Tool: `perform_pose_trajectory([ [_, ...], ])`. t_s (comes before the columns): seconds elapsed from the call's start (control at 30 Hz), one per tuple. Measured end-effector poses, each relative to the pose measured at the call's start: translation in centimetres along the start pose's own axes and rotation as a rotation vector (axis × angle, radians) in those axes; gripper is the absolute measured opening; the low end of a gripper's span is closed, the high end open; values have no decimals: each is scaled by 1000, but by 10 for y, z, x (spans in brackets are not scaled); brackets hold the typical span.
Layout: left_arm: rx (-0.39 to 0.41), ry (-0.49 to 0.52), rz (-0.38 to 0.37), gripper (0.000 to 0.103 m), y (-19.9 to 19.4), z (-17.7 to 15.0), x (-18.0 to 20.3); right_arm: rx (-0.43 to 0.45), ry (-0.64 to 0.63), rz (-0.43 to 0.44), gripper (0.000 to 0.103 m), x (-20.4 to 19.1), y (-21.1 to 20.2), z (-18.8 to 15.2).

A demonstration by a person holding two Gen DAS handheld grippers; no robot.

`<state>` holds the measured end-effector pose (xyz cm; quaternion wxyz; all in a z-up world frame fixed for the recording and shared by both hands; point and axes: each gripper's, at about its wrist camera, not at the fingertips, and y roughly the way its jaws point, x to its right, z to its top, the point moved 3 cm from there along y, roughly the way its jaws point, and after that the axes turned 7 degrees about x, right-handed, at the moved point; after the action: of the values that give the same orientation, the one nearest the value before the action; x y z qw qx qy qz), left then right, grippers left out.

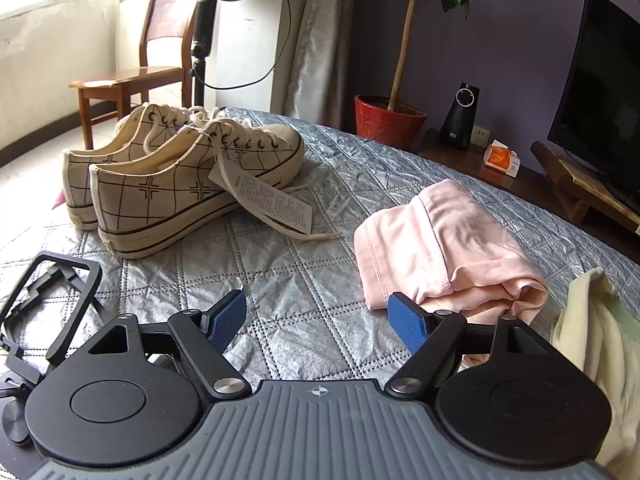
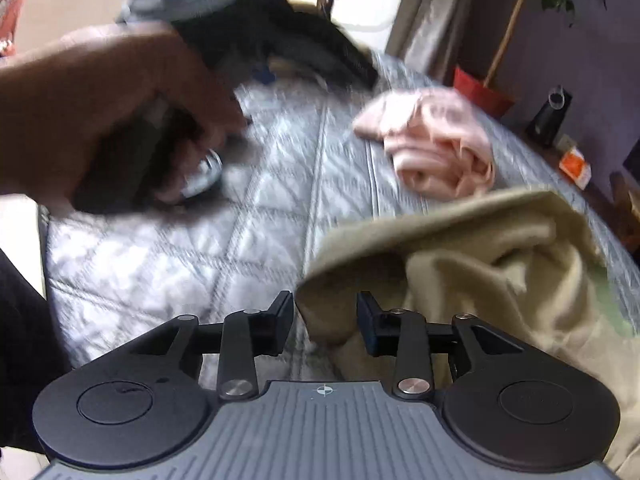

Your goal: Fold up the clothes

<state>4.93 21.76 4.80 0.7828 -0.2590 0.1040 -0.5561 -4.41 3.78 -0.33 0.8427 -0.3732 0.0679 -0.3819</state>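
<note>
A folded pink garment (image 1: 444, 248) lies on the silver quilted bed (image 1: 304, 280), just beyond my left gripper's right blue pad (image 1: 406, 322). My left gripper (image 1: 316, 320) stands open over bare quilt, with nothing between its fingers. A crumpled cream garment (image 1: 592, 344) lies at the right edge. In the blurred right wrist view the cream garment (image 2: 480, 264) fills the lower right. Its near edge shows in the gap of my right gripper (image 2: 325, 324), which is open. The pink garment (image 2: 436, 148) lies farther back. A hand (image 2: 100, 120) holds the other gripper at the left.
A pair of cream checked sneakers (image 1: 180, 184) with a paper tag stands on the bed at the far left. A black frame (image 1: 48, 304) lies near the left. Beyond the bed are a wooden chair (image 1: 132, 76), a fan stand (image 1: 204, 32), a red plant pot (image 1: 388, 120) and a TV (image 1: 600, 96).
</note>
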Motion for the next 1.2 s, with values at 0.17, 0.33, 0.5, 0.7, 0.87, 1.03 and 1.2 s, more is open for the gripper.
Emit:
perform_pose_trajectory([
  [0.17, 1, 5, -3, 83, 0, 0, 1, 16, 68, 9, 8, 14, 5, 0],
  [0.33, 5, -2, 5, 83, 0, 1, 0, 197, 256, 3, 8, 58, -31, 38],
  [0.5, 21, -13, 19, 83, -2, 2, -2, 446, 398, 26, 8, 101, -76, 91],
  [0.7, 18, -9, 19, 83, -2, 2, -1, 617, 403, 34, 8, 142, -88, 166],
  [0.87, 12, 0, 14, 83, 0, 1, 3, 695, 307, -108, 20, 172, -77, 215],
  [1.03, 3, -13, 10, 83, 2, 2, 0, 532, 227, -186, 39, 167, -60, 167],
  [1.2, -2, -12, 2, 83, 1, 0, -1, 277, 307, -205, 53, 181, -26, 85],
])
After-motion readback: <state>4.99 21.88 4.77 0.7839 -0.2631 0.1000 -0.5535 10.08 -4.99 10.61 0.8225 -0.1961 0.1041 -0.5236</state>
